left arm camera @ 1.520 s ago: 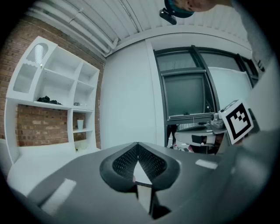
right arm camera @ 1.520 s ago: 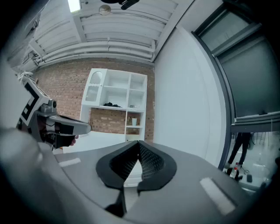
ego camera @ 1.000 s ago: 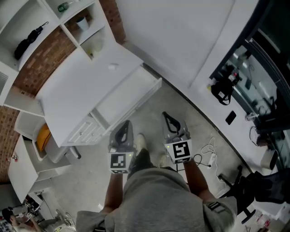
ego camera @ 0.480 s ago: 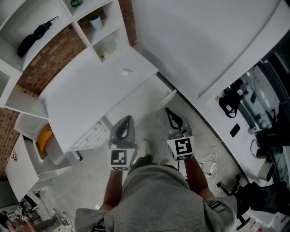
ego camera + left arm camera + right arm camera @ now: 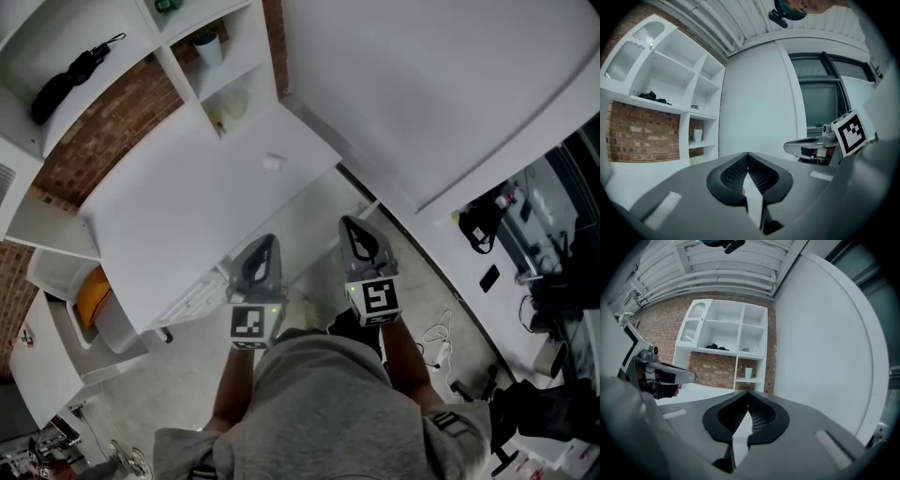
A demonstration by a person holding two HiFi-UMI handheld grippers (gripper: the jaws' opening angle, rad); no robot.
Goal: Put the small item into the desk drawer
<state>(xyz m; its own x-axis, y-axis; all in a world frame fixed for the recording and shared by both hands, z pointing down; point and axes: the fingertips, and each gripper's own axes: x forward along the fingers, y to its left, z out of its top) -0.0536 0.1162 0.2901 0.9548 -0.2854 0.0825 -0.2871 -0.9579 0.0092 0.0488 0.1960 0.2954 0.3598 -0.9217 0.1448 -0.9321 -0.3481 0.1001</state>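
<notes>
Up at ten o'clock from our hands we see the big white desk (image 5: pixel 178 216). Behind it, at eleven o'clock, a white shelf (image 5: pixel 178 70) stands against the brick wall (image 5: pixel 94 131). Under the desk's near edge the drawer (image 5: pixel 314 208) sticks out, open, at twelve o'clock between our two tools. We hold the left gripper (image 5: pixel 266 242) and the right gripper (image 5: pixel 349 225) side by side, a little apart. Each one has its fingers pressed tight together, and there is nothing in them. A cup (image 5: pixel 208 47) sits in the shelf at twelve o'clock. The small item (image 5: pixel 273 162), a little white thing, lies on the desk top near its right edge. It is at twelve o'clock from the left gripper, well apart from both grippers, and it is not in the drawer.
</notes>
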